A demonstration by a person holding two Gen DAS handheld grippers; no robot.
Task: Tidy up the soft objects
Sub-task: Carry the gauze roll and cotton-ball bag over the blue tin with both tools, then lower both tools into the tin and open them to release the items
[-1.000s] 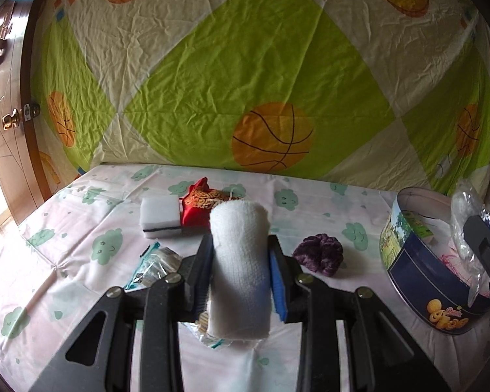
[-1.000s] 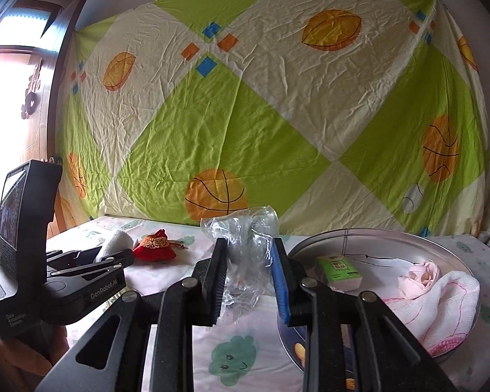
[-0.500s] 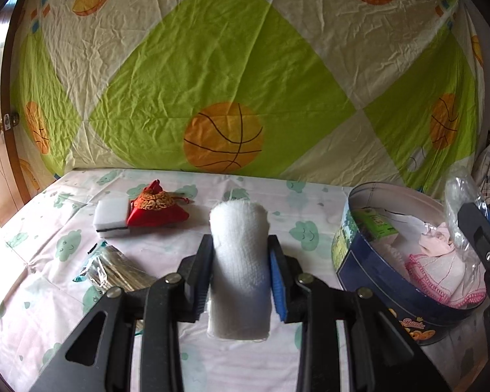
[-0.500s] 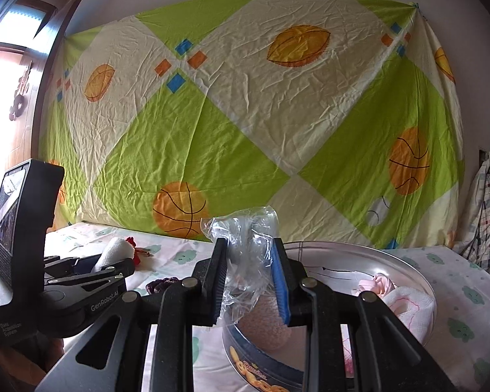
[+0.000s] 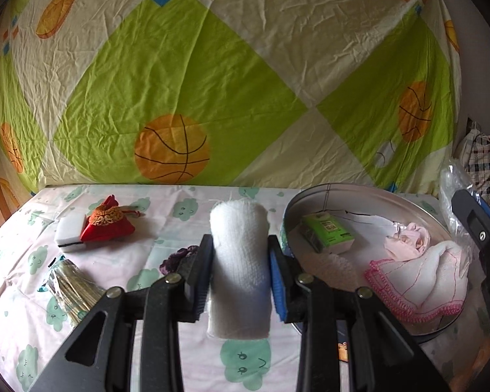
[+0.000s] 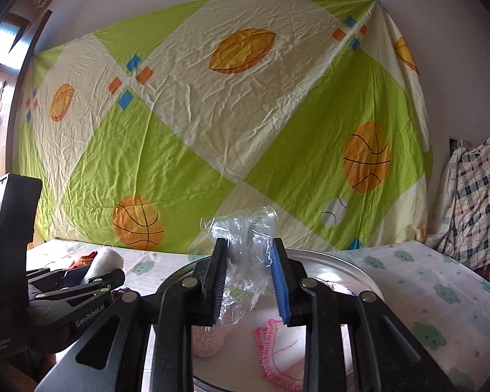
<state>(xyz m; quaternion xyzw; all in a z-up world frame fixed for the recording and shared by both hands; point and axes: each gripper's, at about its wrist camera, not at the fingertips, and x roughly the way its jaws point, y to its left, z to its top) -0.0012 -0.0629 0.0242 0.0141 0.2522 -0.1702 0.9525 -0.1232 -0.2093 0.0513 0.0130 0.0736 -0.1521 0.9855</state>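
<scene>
left gripper (image 5: 238, 261) — jaws clamped on rolled white towel (image 5: 239, 261), long axis along the fingers | round metal tin (image 5: 359, 192) — just right of jaws | right gripper (image 6: 250, 281) pinches crumpled clear plastic bag (image 6: 245, 245) over tin
</scene>
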